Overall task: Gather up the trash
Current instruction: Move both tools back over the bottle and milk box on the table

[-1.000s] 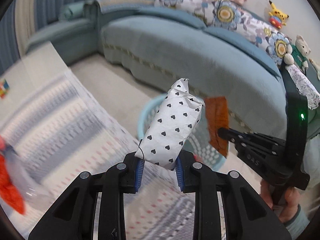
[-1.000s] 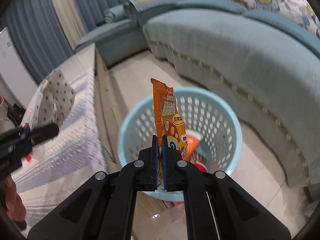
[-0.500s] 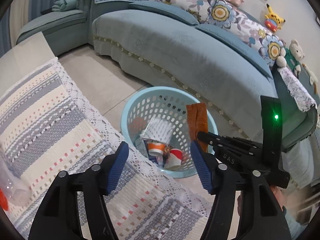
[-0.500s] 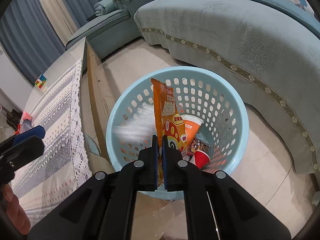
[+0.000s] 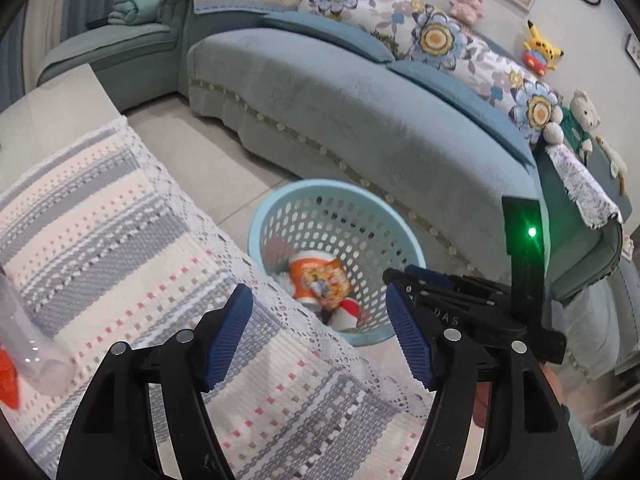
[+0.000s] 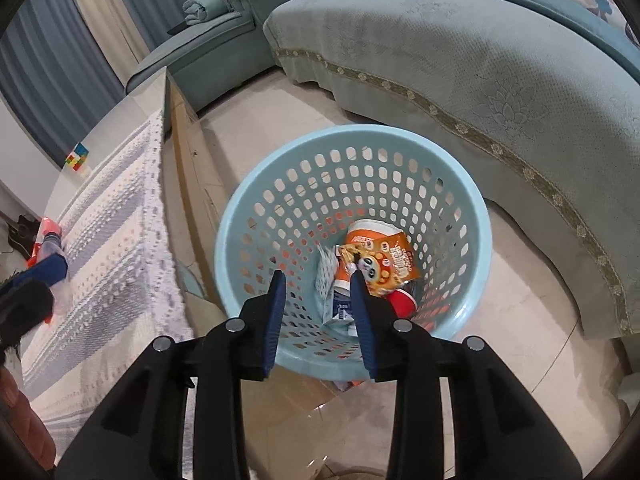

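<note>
A light blue perforated basket [image 6: 280,184] stands on the floor between the table and the sofa; it also shows in the left wrist view [image 5: 360,204]. Inside lie an orange snack bag [image 6: 390,266], a white heart-print bag [image 6: 326,278], a red cup [image 6: 402,300] and other wrappers. The orange bag shows in the left wrist view [image 5: 320,280] too. My right gripper [image 6: 318,286] is open and empty just above the basket. My left gripper [image 5: 318,308] is open and empty over the table's edge, with the right gripper [image 5: 416,276] in its view.
A striped lace cloth [image 5: 120,240] covers the table. A clear bottle with an orange label [image 5: 24,352] lies at its left. A colour cube [image 6: 78,156] sits on the table's far end. A teal sofa [image 5: 360,112] with cushions and soft toys curves behind the basket.
My left gripper opened and the heart-print bag fell into the basket. Then my right gripper opened and the orange snack bag dropped in.
</note>
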